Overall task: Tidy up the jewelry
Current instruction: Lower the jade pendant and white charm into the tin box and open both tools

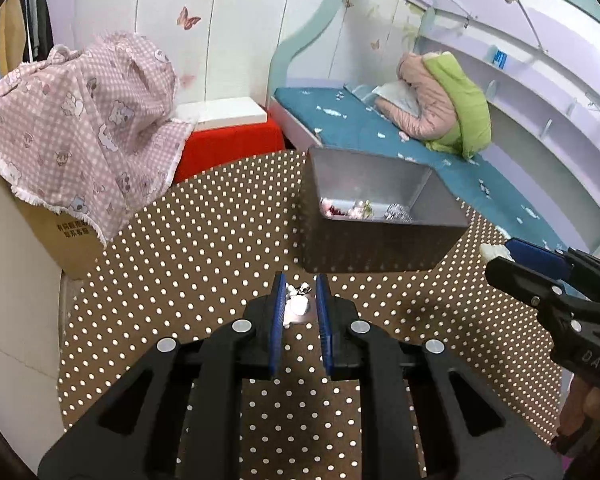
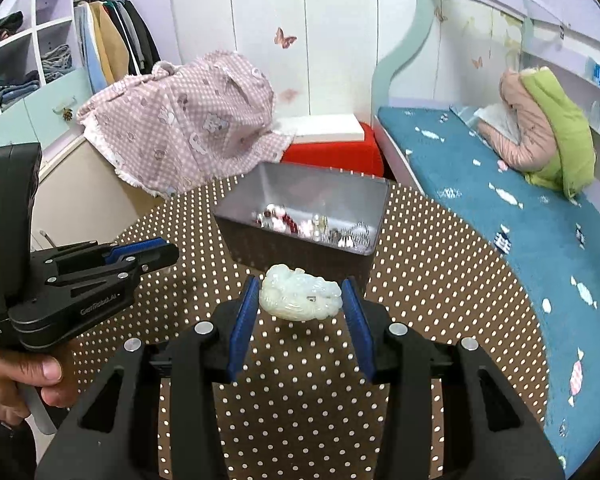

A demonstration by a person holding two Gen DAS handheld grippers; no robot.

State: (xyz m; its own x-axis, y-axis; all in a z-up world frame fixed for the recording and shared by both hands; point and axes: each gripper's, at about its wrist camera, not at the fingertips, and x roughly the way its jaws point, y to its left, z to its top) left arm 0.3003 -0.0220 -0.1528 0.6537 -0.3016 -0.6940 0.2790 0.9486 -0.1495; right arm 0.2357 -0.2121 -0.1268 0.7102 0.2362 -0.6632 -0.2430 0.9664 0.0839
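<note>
Brown white-dotted tablecloth [image 2: 440,280], grey box [image 2: 312,192], pale jade-white carving [image 2: 300,294], pink checked cloth [image 2: 188,128].
</note>
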